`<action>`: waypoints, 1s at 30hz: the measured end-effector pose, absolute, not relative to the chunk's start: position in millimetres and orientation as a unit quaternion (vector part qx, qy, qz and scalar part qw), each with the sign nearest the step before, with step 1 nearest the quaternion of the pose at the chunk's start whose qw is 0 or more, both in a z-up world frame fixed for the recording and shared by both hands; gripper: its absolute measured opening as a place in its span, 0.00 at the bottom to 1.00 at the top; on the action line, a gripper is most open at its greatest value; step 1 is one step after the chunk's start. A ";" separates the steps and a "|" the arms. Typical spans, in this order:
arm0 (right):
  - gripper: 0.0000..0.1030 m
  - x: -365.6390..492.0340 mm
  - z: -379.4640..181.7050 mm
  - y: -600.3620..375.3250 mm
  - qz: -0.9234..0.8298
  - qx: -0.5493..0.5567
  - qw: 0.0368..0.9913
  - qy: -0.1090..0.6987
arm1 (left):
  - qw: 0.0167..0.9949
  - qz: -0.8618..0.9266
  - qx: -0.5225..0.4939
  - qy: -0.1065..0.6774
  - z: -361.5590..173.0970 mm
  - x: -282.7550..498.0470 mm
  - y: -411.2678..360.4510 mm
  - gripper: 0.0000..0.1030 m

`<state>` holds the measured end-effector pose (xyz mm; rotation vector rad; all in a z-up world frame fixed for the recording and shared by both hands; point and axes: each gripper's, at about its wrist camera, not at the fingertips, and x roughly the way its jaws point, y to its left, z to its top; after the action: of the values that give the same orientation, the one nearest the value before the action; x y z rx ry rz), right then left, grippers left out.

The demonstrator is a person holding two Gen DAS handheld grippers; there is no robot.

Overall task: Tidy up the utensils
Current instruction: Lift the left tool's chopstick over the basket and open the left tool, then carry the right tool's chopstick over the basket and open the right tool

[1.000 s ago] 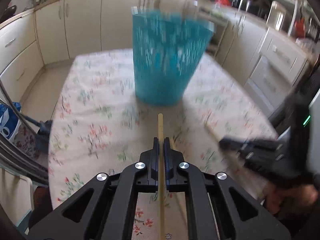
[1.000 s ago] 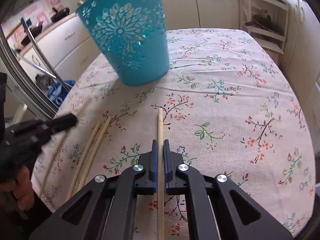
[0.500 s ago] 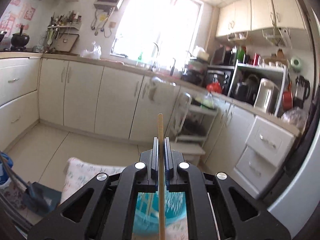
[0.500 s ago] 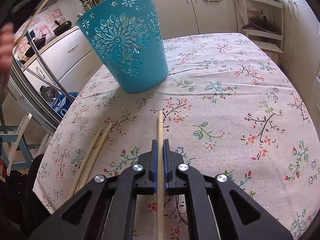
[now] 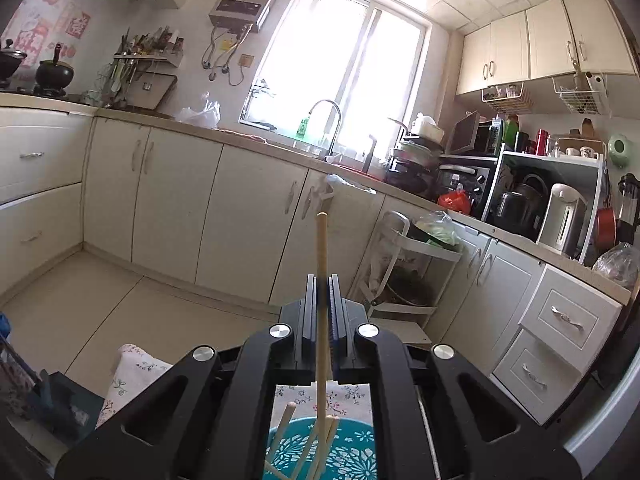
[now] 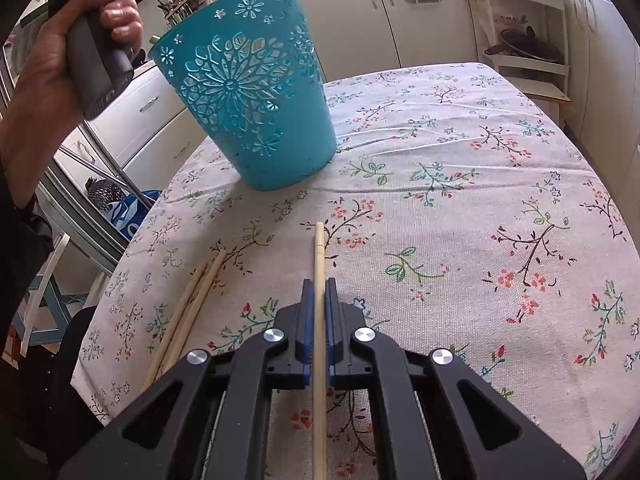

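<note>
On the worktop (image 6: pixel 460 184), under a floral cloth, stands 1 teal cut-out basket (image 6: pixel 248 96), upright, toward the far-left side in the right wrist view. 2 loose chopsticks (image 6: pixel 188 308) lie side by side, touching, near the left front edge of the worktop, well apart from the basket.

Right claw (image 6: pixel 319 312): fingers together, clamped on 1 chopstick (image 6: pixel 319 248); stick runs straight fwd between the pads, tip sticking out past them, over the cloth. Whether the tip touches the cloth: can't tell.

Left claw (image 5: pixel 321 304): also clamped on 1 chopstick (image 5: pixel 321 248), pads pressed on the stick. Claw is up above the basket (image 5: pixel 352 452), pointing roughly level at the kitchen cabinets; the stick's far end pokes up past the fingers, its lower end runs down toward the basket mouth. Whether the lower end is already inside the rim: can't tell for sure. In the left wrist view approx 3 more sticks (image 5: pixel 286 420) lean inside the basket, exact count unclear as they overlap.

In the right wrist view the person's left hand (image 6: pixel 60 64) grips the dark handle of the left tool, held high beside the basket's rim, on its left.

Count: 1 basket, 2 claws, 2 sticks held (1 each), 2 sticks loose on the cloth, approx 3 in the basket.
</note>
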<state>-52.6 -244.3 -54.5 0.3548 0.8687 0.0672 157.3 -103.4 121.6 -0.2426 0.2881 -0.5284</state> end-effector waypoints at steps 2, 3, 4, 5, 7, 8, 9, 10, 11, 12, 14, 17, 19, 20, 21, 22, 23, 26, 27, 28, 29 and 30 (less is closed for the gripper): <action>0.05 -52.5 -54.5 -244.6 0.033 0.173 0.891 0.419 | 0.948 -0.260 -0.110 0.147 115.5 155.0 -103.4 0.05; 0.05 -52.7 -54.4 -244.4 0.033 0.173 0.891 0.419 | 0.948 -0.261 -0.103 0.153 112.1 153.9 -104.6 0.05; 0.05 -52.5 -54.0 -244.9 0.033 0.173 0.891 0.419 | 0.947 -0.261 -0.097 0.157 109.1 152.4 -104.2 0.05; 0.05 -52.4 -54.0 -244.9 0.033 0.173 0.891 0.419 | 0.947 -0.262 -0.092 0.160 106.2 150.6 -104.0 0.05; 0.05 -52.5 -54.0 -244.7 0.033 0.173 0.891 0.419 | 0.946 -0.261 -0.080 0.177 99.3 146.6 -103.1 0.05; 0.05 -52.5 -53.9 -244.5 0.032 0.172 0.891 0.419 | 0.945 -0.261 -0.074 0.183 96.3 144.2 -102.3 0.05; 0.05 -52.6 -53.8 -244.2 0.032 0.171 0.891 0.419 | 0.943 -0.264 -0.065 0.192 93.7 142.2 -101.8 0.05; 0.05 -52.7 -53.7 -243.8 0.031 0.170 0.891 0.419 | 0.941 -0.266 -0.057 0.200 91.2 139.5 -100.6 0.06; 0.05 -52.9 -53.5 -243.8 0.031 0.169 0.891 0.419 | 0.941 -0.267 -0.051 0.203 88.9 136.5 -98.6 0.08; 0.05 -52.8 -53.3 -243.4 0.031 0.167 0.891 0.420 | 0.940 -0.266 -0.044 0.208 86.9 131.8 -95.1 0.18; 0.05 -51.6 -52.6 -242.4 0.033 0.163 0.890 0.424 | 0.944 -0.254 -0.036 0.209 84.9 118.9 -84.3 0.37; 0.06 -49.6 -50.6 -243.8 0.035 0.167 0.883 0.437 | 0.949 -0.239 -0.030 0.202 81.3 95.4 -63.4 0.53; 0.07 -49.3 -49.4 -242.8 0.035 0.164 0.880 0.444 | 0.952 -0.225 -0.030 0.204 74.6 78.1 -45.7 0.64; 0.07 -49.3 -48.6 -241.4 0.032 0.157 0.880 0.448 | 0.953 -0.218 -0.032 0.209 69.2 70.5 -36.7 0.68; 0.07 -49.3 -48.0 -240.3 0.031 0.152 0.879 0.451 | 0.952 -0.209 -0.036 0.220 60.5 62.3 -26.0 0.75; 0.09 -49.0 -47.4 -238.7 0.031 0.145 0.878 0.454 | 0.951 -0.202 -0.039 0.231 50.9 56.5 -17.9 0.78; 0.09 -49.5 -47.1 -237.5 0.031 0.139 0.878 0.456 | 0.947 -0.197 -0.046 0.251 36.3 50.6 -8.3 0.79; 0.05 -48.5 -45.2 -226.7 0.022 0.090 0.881 0.464 | 0.934 -0.177 -0.058 0.306 -3.7 44.0 7.7 0.80; 0.05 -48.9 -44.5 -221.6 0.016 0.064 0.883 0.464 | 0.925 -0.170 -0.075 0.331 -20.2 43.0 14.6 0.80; 0.06 -49.2 -44.1 -216.7 0.013 0.044 0.885 0.464 | 0.918 -0.170 -0.088 0.347 -31.2 42.4 19.4 0.80; 0.06 -49.6 -43.8 -215.7 0.012 0.041 0.885 0.464 | 0.911 -0.171 -0.101 0.362 -40.9 42.3 22.4 0.80; 0.06 -50.4 -43.1 -217.7 0.012 0.052 0.882 0.467 | 0.905 -0.171 -0.110 0.375 -49.7 41.5 24.7 0.80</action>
<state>-50.4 -217.7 -43.1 0.1081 0.9731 0.0241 41.5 24.7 -49.7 -0.2283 0.7743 -0.3529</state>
